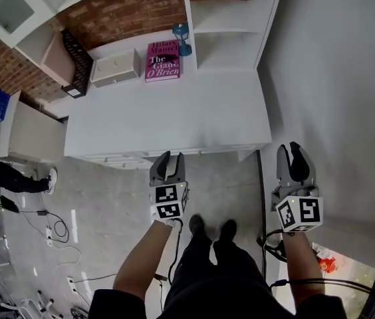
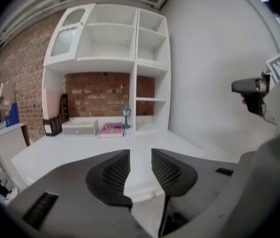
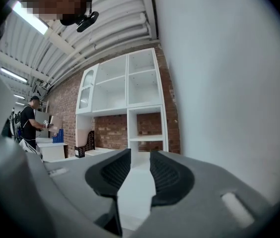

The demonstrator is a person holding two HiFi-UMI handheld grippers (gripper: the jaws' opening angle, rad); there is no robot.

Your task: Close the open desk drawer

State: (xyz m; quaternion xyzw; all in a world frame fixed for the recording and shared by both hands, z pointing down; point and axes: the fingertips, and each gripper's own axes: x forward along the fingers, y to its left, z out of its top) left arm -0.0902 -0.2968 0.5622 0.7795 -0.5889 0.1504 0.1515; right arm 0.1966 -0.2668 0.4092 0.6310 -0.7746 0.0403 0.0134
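Note:
The white desk (image 1: pixel 174 121) stands ahead of me, and a narrow strip of drawer fronts (image 1: pixel 131 159) shows under its near edge. How far any drawer stands out I cannot tell. My left gripper (image 1: pixel 168 165) hovers just in front of that edge, open, with nothing between its jaws. In the left gripper view it (image 2: pixel 140 170) looks across the desktop (image 2: pixel 80 152) to the shelves. My right gripper (image 1: pixel 294 157) is held beside the desk's right end, near the white wall. It (image 3: pixel 140 165) is open and empty too.
At the back of the desk are a pink book (image 1: pixel 162 61), a blue lantern (image 1: pixel 181 38), a small white drawer box (image 1: pixel 115 68) and a black file holder (image 1: pixel 74 65). A shelf unit (image 2: pixel 130 58) rises behind. A side cabinet (image 1: pixel 31 135), cables (image 1: pixel 54 228) and another person (image 3: pixel 29 120) are at the left.

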